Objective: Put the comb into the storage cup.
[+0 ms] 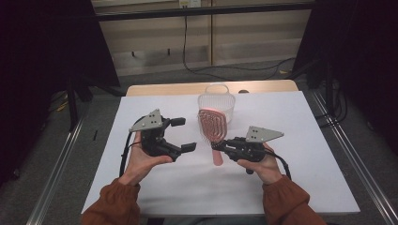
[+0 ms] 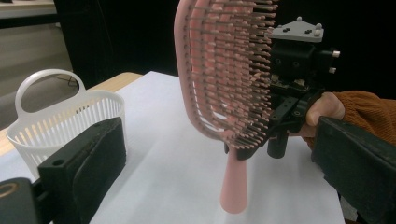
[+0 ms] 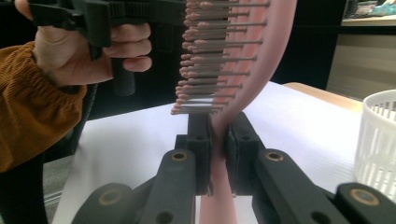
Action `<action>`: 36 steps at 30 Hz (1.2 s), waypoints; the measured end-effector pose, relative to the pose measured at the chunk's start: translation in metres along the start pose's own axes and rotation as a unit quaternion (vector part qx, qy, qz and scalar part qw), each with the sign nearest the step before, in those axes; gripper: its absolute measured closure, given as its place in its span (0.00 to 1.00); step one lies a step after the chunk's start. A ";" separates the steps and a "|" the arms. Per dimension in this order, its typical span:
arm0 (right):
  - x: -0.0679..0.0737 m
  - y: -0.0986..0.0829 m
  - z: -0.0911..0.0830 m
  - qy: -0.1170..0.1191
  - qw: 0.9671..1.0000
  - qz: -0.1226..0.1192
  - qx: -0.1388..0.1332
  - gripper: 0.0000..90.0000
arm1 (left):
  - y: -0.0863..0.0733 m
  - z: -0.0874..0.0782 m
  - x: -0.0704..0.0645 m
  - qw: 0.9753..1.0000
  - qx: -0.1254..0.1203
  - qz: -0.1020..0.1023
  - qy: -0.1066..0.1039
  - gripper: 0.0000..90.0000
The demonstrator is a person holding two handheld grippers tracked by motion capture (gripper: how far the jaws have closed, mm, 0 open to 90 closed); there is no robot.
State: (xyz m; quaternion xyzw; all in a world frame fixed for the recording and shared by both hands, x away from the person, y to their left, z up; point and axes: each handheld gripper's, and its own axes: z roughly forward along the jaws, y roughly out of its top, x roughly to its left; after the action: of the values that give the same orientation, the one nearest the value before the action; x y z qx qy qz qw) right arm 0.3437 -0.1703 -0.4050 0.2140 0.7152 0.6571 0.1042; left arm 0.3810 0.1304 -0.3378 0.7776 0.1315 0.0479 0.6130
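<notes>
Pink hairbrush (image 1: 213,125) held off the white table cover (image 1: 300,164), near the middle of the table, head pointing away from the person toward the basket, handle end toward the person. In the left gripper view the hairbrush (image 2: 224,84) stands nearly upright, bristles facing the right gripper side, handle tip close to the cover; whether it touches the cover cannot be told. In the right gripper view the brush (image 3: 243,70) is seen edge-on, bristles pointing left.

Right gripper (image 1: 220,146): jaws clamped on the brush neck, just below the head. Right gripper view confirms it, the right gripper (image 3: 216,149) pressing the pink neck from both sides. Same gripper shows behind the brush in the left gripper view (image 2: 280,116).

Left gripper (image 1: 183,134): jaws spread wide, nothing between them, just left of the brush and apart from it. Its own view shows the left gripper (image 2: 215,158) with jaws far apart, brush framed between them farther off.

White slotted basket (image 1: 216,101) with loop handle stands on the cover just beyond the brush head; also at left in the left gripper view (image 2: 56,116) and at right edge in the right gripper view (image 3: 378,135).
</notes>
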 end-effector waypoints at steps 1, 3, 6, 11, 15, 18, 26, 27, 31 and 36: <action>0.000 0.000 0.000 0.003 1.000 0.002 0.004 0.91 | 0.001 0.001 0.000 1.000 -0.002 0.003 0.001 0.04; 0.000 -0.001 0.002 -0.003 1.000 -0.001 0.012 0.91 | 0.002 0.003 0.002 1.000 -0.003 0.005 0.003 0.04; -0.001 -0.002 0.004 0.001 1.000 0.001 0.016 0.91 | 0.003 0.006 0.003 1.000 -0.006 0.005 -0.013 0.07; 0.000 -0.002 0.004 0.003 1.000 -0.002 0.018 0.91 | 0.005 0.012 0.005 1.000 -0.010 0.007 -0.021 0.08; -0.002 -0.004 0.005 0.007 1.000 -0.001 0.026 0.91 | 0.005 0.016 0.007 0.999 -0.013 0.003 -0.032 0.11; -0.001 -0.004 0.006 0.010 1.000 -0.003 0.027 0.91 | 0.004 0.019 0.009 0.999 -0.019 -0.003 -0.035 0.12; -0.001 -0.006 0.009 0.007 0.999 -0.006 0.034 0.91 | 0.003 0.024 0.013 0.998 -0.025 -0.017 -0.046 0.14; -0.001 -0.006 0.009 0.009 0.999 -0.006 0.033 0.91 | 0.003 0.025 0.012 0.998 -0.026 -0.016 -0.047 0.15; -0.001 -0.007 0.010 0.011 0.999 -0.005 0.034 0.91 | 0.005 0.029 0.012 0.998 -0.028 -0.013 -0.054 0.18; 0.000 -0.007 0.012 0.015 0.999 0.000 0.033 0.91 | 0.003 0.033 0.013 0.998 -0.026 -0.013 -0.058 0.22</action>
State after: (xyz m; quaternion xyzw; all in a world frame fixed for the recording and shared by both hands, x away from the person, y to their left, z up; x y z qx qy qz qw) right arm 0.3471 -0.1600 -0.4132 0.2074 0.7381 0.6361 0.0866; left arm 0.4018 0.1022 -0.3437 0.7612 0.1048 -0.0021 0.6400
